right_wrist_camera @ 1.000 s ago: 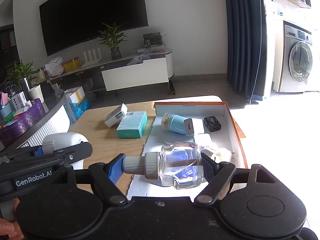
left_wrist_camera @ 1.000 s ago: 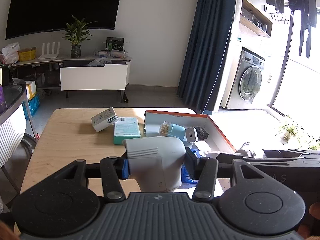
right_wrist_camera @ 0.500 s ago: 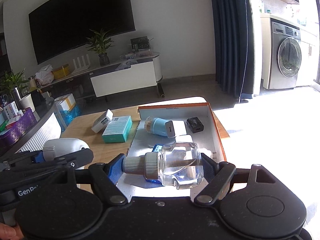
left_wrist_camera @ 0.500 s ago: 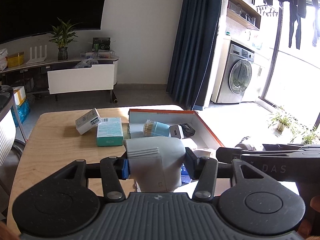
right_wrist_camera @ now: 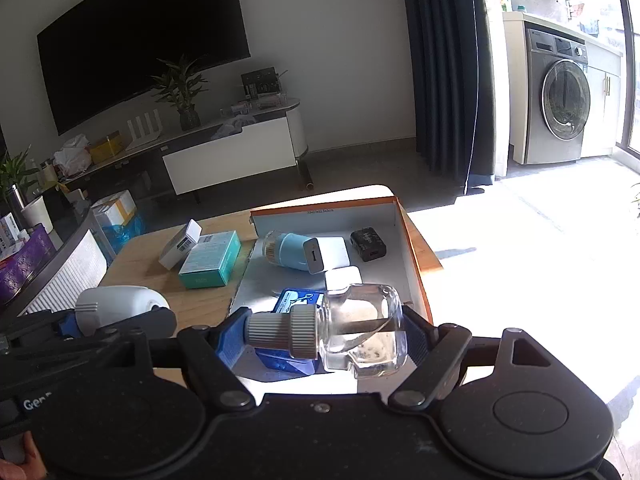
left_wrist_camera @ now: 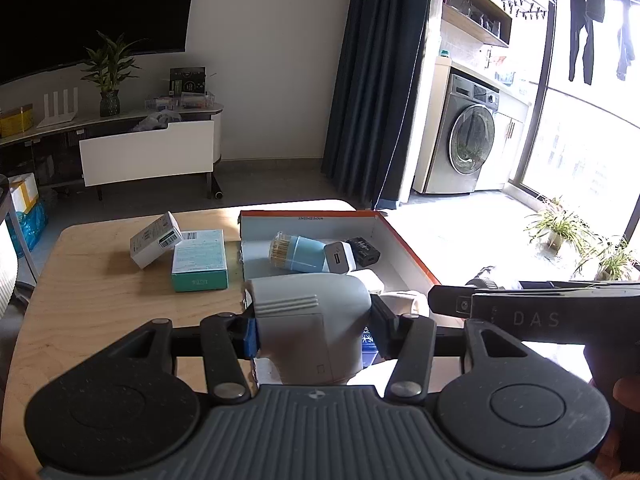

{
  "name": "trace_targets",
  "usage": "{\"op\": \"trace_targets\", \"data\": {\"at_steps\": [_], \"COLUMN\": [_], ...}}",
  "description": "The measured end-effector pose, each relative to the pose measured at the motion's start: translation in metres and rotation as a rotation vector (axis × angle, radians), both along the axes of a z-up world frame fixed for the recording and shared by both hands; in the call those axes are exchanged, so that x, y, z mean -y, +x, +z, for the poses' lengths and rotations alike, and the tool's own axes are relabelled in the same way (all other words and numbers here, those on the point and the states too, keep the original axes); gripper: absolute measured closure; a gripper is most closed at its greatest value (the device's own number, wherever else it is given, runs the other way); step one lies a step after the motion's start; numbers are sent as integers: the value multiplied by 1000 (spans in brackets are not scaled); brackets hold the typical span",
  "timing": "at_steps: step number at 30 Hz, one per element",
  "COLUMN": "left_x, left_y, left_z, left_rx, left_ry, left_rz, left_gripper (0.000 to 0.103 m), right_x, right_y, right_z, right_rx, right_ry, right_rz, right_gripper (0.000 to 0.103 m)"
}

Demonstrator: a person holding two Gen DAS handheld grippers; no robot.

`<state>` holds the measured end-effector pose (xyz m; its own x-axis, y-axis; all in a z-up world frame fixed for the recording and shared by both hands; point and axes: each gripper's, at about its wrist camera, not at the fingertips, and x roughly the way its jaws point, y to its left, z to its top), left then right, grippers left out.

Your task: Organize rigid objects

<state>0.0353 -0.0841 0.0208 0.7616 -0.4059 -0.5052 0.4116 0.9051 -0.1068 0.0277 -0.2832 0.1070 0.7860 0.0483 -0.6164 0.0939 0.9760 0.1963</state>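
While you carry both loads toward the tray:
Left gripper (left_wrist_camera: 314, 322): jaws clamped on grey device (left_wrist_camera: 308, 320).
Right gripper (right_wrist_camera: 320, 336): jaws clamped on glass bottle (right_wrist_camera: 356, 332), held lengthwise over orange-edged tray (right_wrist_camera: 412, 248) for stowing.

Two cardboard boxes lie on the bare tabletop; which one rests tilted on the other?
The small white barcode box: it leans tilted, one edge propped on the teal box, which lies flat.

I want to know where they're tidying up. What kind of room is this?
Most likely a living room in someone's home. There is a big dark TV on the wall, a potted plant on the low cabinet below it, and a washing machine off to the side.
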Motion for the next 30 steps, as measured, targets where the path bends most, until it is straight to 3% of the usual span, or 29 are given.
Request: {"op": "trace_targets", "data": {"at_steps": [30], "left_x": [42], "left_y": [52], "left_z": [0], "left_rx": [-63], "left_ry": [11], "left_rz": [-75], "left_gripper": [51], "right_x": [31], "right_y": [80], "right_z": [6], "right_rx": [-49], "right_ry": [-19], "right_rz": [-16], "right_gripper": [10]}}
